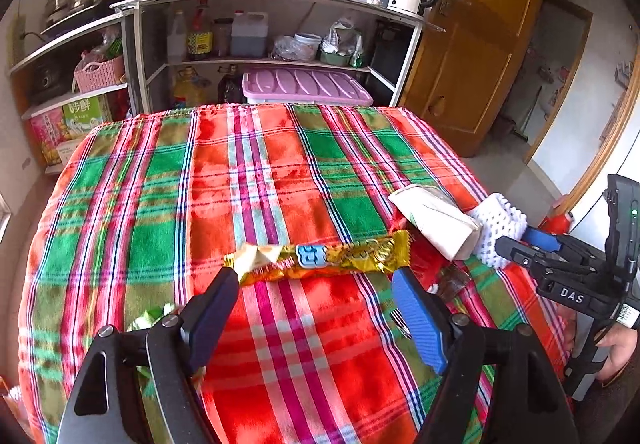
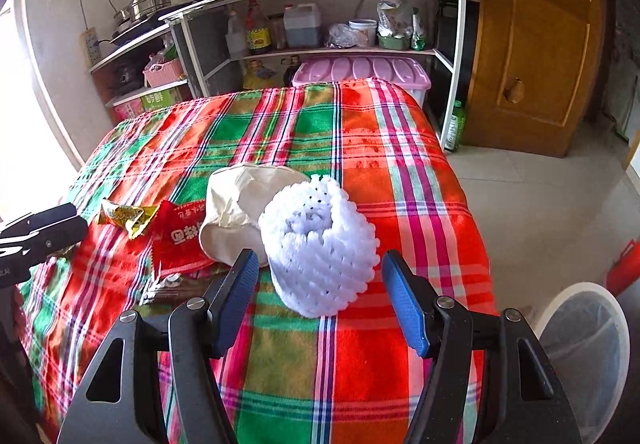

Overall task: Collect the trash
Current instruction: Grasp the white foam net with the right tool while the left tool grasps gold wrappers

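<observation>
You're lining up two pickups, nothing collected yet. Your left gripper stands wide open and empty, the gold snack wrapper lying crosswise just beyond its tips on the plaid cloth. Your right gripper is wide open too, holding nothing, the white foam net sitting between its fingers, beside the cream paper bag. Next, I'd judge: push forward, close, then carry to the bin off the cloth's right edge.

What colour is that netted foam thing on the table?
White; the foam net shows best in the right wrist view.
</observation>
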Available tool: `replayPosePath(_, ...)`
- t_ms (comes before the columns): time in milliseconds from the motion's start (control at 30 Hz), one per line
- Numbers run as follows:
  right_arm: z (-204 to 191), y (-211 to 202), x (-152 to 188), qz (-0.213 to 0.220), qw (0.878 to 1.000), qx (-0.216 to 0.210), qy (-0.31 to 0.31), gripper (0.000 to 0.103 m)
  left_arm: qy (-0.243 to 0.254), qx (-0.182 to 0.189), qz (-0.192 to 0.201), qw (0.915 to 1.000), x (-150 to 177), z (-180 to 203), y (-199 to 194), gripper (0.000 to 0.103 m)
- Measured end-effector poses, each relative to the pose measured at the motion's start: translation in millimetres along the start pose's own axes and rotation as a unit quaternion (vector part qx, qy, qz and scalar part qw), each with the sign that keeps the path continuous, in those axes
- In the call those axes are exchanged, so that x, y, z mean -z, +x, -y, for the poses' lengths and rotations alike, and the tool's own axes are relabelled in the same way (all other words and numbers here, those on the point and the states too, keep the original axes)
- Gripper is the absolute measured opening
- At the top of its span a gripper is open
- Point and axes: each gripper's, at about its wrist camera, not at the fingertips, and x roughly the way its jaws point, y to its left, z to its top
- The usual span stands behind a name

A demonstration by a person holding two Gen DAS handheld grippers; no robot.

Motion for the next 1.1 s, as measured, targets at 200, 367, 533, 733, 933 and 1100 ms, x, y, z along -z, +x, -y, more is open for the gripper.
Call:
replayPosePath(200,3,12,-4,-0.01,1.0,0.003,-0.002,0.065,0.013,-0.005,-0.006,0.9999,-14,-3,20,0.079)
replayPosePath(367,5,16,-4,-0.011,1.0,0.001,0.002,0.065,0.002,0.014,-0.006,0.9999,-16,-8,23,0.079)
replayPosePath(533,6,21,-4,-0.02,1.0,-0.003,0.008,0.065,0.003,0.017,-0.005,0.9998,-17,-7,24,0.079)
replayPosePath(733,9,21,-3,-0.018,1.0,-0.009,0.017,0.065,-0.003,0.019,-0.002,0.9998,-15,-3,22,0.079)
replayPosePath(933,11,20,-3,-0.016,0.999,-0.017,0.024,0.061,0.018,0.037,-0.002,0.9992,-13,13,20,0.079)
replayPosePath(1100,10,18,-2,-0.011,0.999,-0.019,0.024,0.039,0.03,0.018,-0.007,0.9994,-14,15,28,0.079)
